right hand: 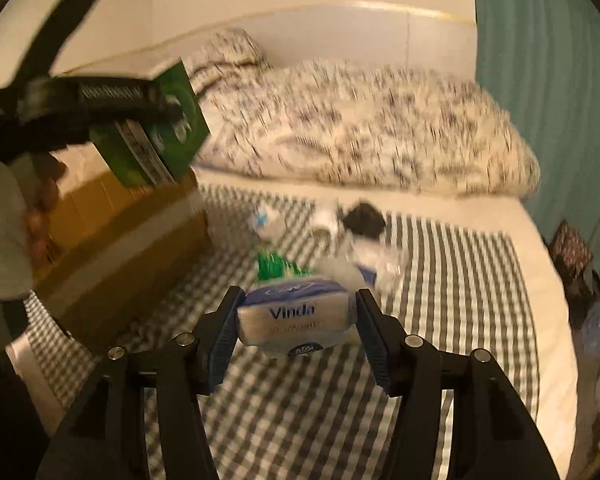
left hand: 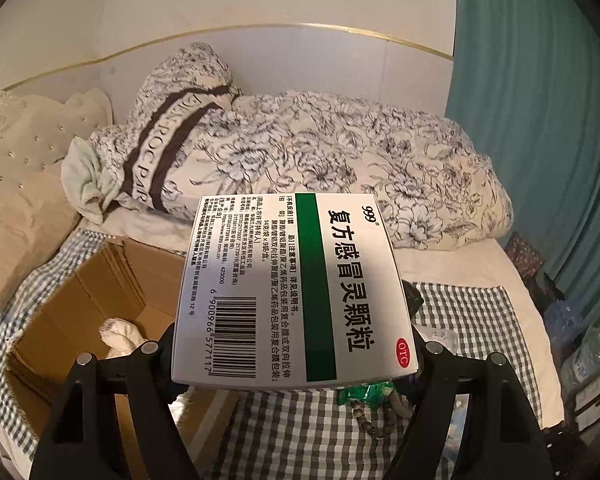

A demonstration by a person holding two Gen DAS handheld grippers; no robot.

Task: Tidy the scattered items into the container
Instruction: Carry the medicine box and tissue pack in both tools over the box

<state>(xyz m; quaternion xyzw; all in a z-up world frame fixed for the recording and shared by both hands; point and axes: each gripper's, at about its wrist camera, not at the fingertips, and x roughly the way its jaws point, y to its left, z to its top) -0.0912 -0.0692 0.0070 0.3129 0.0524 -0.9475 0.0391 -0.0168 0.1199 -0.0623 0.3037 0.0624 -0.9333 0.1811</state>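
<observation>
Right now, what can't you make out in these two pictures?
- Left wrist view: the medicine box hides much of the checked cloth and part of the cardboard box.
- Right wrist view: motion blur smears the small items beyond the tissue pack.

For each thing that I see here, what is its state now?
Medicine box: gripped by left gripper, lifted.
Tissue pack: gripped by right gripper, lifted.
Cardboard box: open, white cloth inside.
Bead bracelet: lying on checked cloth.
Quilt: bunched up.
</observation>
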